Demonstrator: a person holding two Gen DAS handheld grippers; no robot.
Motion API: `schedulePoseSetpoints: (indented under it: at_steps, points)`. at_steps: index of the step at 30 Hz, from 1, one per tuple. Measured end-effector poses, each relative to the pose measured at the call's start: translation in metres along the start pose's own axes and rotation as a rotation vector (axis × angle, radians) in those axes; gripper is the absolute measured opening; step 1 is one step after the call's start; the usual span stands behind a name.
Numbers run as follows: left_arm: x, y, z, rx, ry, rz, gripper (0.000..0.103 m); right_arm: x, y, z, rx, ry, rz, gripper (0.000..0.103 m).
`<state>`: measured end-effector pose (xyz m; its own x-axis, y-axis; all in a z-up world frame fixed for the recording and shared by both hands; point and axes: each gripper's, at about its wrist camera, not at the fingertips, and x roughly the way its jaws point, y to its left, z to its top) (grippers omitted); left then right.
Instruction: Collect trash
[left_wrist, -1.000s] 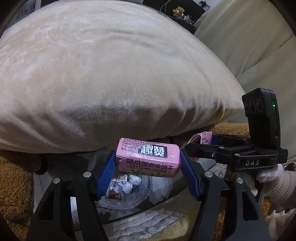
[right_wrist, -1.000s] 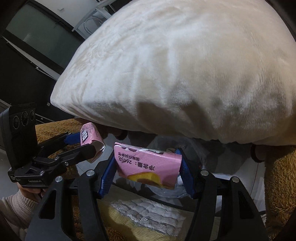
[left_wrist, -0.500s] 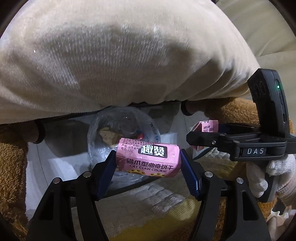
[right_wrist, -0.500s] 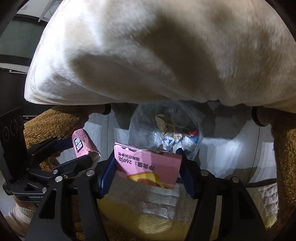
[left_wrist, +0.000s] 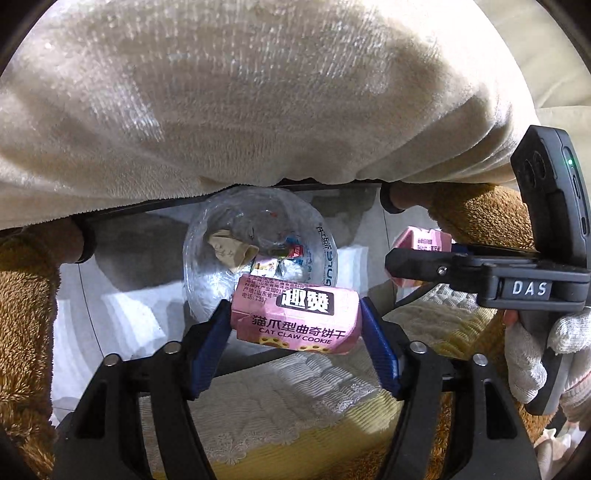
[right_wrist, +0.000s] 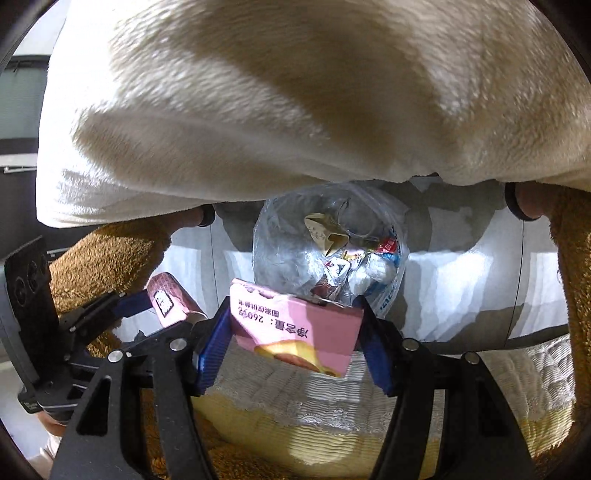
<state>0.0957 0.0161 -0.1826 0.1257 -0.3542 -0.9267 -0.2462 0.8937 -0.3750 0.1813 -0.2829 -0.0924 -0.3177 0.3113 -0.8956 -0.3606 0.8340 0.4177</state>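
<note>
My left gripper (left_wrist: 295, 314) points steeply down with a pink cat-claw cookie box (left_wrist: 295, 314) between its blue pads. Its jaws are opening, and the box still sits against both pads, slightly tilted. Just beyond it on the floor stands a bin lined with a clear plastic bag (left_wrist: 327, 254), with crumpled wrappers (left_wrist: 258, 254) inside. My right gripper (right_wrist: 295, 328) carries a second pink box (right_wrist: 295, 328) the same way, jaws opening, above the same clear plastic bag (right_wrist: 273, 251). Each gripper shows in the other's view: the right gripper (left_wrist: 406, 258), the left gripper (right_wrist: 162, 314).
A big cream plush cushion (left_wrist: 258, 92) overhangs the bin from above. Brown fuzzy fabric (left_wrist: 22, 314) flanks both sides. A yellow and white quilted mat (left_wrist: 295, 406) lies under the grippers on the glossy white floor (right_wrist: 461, 288). A white-gloved hand (left_wrist: 532, 354) holds the right gripper.
Both grippers have sunk and tipped downward, so the bin and its bag have come into full view beneath the cushion. Each pink box stays between its pads, now slightly tilted.
</note>
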Motion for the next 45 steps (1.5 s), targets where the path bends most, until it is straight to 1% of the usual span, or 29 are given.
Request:
schedulePoseSetpoints:
  at_steps: [1, 2, 3, 8, 16, 19, 22, 29, 31, 33, 38, 42, 45]
  points:
    - [0.000, 0.001, 0.001, -0.005, 0.001, 0.011, 0.084, 0.000, -0.004, 0.000, 0.022, 0.000, 0.018, 0.074]
    - [-0.001, 0.001, 0.001, -0.006, -0.001, 0.020, 0.086, -0.001, -0.007, 0.001, 0.045, -0.002, 0.032, 0.077]
    - [-0.001, 0.001, 0.001, -0.006, -0.003, 0.026, 0.086, -0.001, -0.009, 0.002, 0.058, -0.004, 0.033, 0.077]
    - [-0.003, 0.001, 0.003, 0.004, -0.016, 0.041, 0.086, -0.004, -0.013, 0.003, 0.074, -0.016, 0.025, 0.077]
    - [-0.010, -0.004, 0.005, 0.038, -0.052, 0.044, 0.087, -0.011, -0.004, 0.002, 0.043, -0.034, 0.036, 0.077]
    - [-0.016, -0.006, 0.005, 0.047, -0.076, 0.037, 0.086, -0.016, 0.002, 0.000, 0.016, -0.055, 0.028, 0.077]
    - [-0.023, -0.010, 0.005, 0.066, -0.106, 0.049, 0.087, -0.022, 0.005, -0.004, -0.003, -0.082, 0.020, 0.077]
    - [-0.038, -0.015, -0.001, 0.098, -0.179, 0.044, 0.087, -0.041, 0.006, -0.014, -0.051, -0.166, 0.007, 0.077]
    - [-0.047, -0.016, -0.005, 0.102, -0.213, 0.028, 0.086, -0.054, 0.007, -0.020, -0.071, -0.237, 0.023, 0.077]
    - [-0.061, -0.018, -0.010, 0.120, -0.277, 0.017, 0.086, -0.072, 0.013, -0.028, -0.123, -0.325, 0.032, 0.077]
    - [-0.094, -0.021, -0.028, 0.132, -0.444, -0.019, 0.086, -0.115, 0.035, -0.058, -0.293, -0.597, -0.015, 0.077]
    - [-0.120, -0.028, -0.040, 0.153, -0.594, 0.011, 0.087, -0.139, 0.044, -0.079, -0.362, -0.754, -0.032, 0.077]
    - [-0.139, -0.034, -0.045, 0.169, -0.702, 0.038, 0.087, -0.155, 0.049, -0.091, -0.387, -0.853, -0.052, 0.077]
